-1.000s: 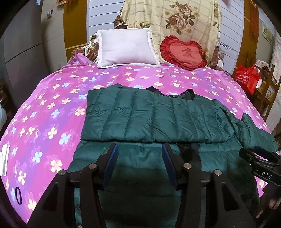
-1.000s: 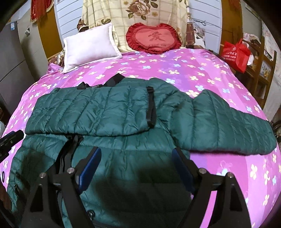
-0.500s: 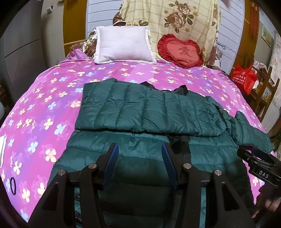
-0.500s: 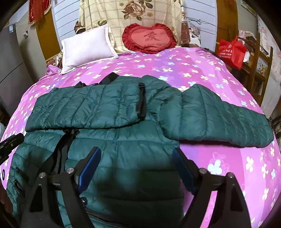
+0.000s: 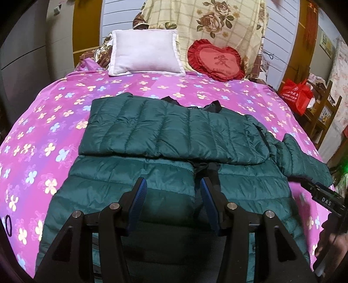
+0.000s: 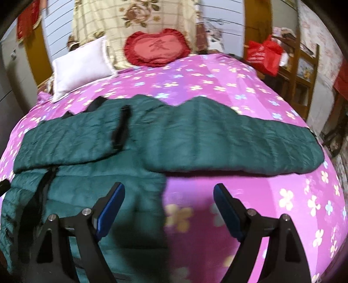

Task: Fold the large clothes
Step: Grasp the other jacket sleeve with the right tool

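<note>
Left wrist view looks down on a dark green quilted jacket (image 5: 174,135) that lies spread on a bed with a pink flowered cover (image 5: 43,130). One sleeve is folded across the chest of the jacket, and the other sleeve (image 6: 228,143) lies stretched out to the right side on the cover. The left gripper (image 5: 171,196) hangs over the lower body of the jacket near its black zipper line; its jaws stand partly apart and nothing is between them. The right gripper (image 6: 168,200) is over the right edge of the jacket body, half above green cloth and half above bare pink cover. Its jaws are spread wide and they grasp nothing. The right wrist view is blurred, so I cannot say if the fingertips touch the cloth. At the head of the bed a white pillow (image 5: 145,54) leans just beside a red heart-shaped cushion (image 5: 215,61), with a flowered cream cloth (image 5: 208,19) behind them. A red bag (image 5: 295,95) sits on wooden furniture to the right of the bed. A small black ring (image 5: 8,222) lies on the cover near the left edge.
</note>
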Demonstrator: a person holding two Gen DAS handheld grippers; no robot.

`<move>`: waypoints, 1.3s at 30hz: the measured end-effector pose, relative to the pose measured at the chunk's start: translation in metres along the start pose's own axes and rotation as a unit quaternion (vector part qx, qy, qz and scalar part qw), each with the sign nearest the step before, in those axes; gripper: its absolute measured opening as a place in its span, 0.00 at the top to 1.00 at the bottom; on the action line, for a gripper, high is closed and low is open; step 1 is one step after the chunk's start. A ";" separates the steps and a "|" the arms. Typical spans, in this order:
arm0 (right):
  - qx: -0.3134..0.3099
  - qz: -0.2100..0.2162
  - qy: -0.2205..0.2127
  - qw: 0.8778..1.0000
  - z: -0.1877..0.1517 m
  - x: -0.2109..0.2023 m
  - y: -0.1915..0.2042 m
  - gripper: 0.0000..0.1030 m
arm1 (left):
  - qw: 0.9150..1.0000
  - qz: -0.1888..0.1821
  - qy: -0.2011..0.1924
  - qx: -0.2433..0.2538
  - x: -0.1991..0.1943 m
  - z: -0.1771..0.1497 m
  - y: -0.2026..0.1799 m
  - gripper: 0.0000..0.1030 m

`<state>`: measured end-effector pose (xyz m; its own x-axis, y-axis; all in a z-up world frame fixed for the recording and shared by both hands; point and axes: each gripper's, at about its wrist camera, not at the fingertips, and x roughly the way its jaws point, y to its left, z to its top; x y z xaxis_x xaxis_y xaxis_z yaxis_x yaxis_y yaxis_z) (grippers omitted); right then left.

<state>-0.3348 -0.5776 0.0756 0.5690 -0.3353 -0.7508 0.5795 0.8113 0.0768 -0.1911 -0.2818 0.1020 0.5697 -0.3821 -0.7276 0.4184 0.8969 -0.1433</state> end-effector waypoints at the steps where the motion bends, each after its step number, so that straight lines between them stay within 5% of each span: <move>1: 0.006 -0.006 0.000 1.000 0.001 0.002 -0.008 0.16 | 1.000 -0.002 0.000 0.000 0.000 0.000 -0.001 0.68; 12: 0.110 -0.073 -0.024 0.991 0.011 0.014 -0.112 0.10 | 1.000 -0.006 0.008 -0.010 0.004 -0.003 0.004 0.68; 24: 0.232 -0.168 0.002 0.958 0.024 0.053 -0.241 0.09 | 0.999 -0.009 0.019 -0.027 0.010 -0.006 0.018 0.68; 33: 0.252 -0.158 0.002 0.955 0.034 0.075 -0.269 0.09 | 0.999 -0.003 0.027 -0.032 0.020 -0.003 0.023 0.68; 36: 0.223 -0.162 -0.001 0.961 0.038 0.078 -0.261 0.28 | 0.999 -0.002 0.030 -0.030 0.022 -0.005 0.023 0.68; 38: 0.208 -0.155 -0.001 0.966 0.041 0.075 -0.257 0.68 | 0.999 -0.002 0.032 -0.030 0.023 -0.005 0.023 0.68; 39: 0.204 -0.149 -0.001 0.968 0.042 0.071 -0.255 0.74 | 0.999 -0.002 0.031 -0.031 0.023 -0.005 0.024 0.68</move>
<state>-0.4181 -0.8285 0.0306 0.3425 -0.5270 -0.7778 0.8998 0.4221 0.1102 -0.1719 -0.2677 0.0784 0.5216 -0.3734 -0.7671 0.3755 0.9078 -0.1865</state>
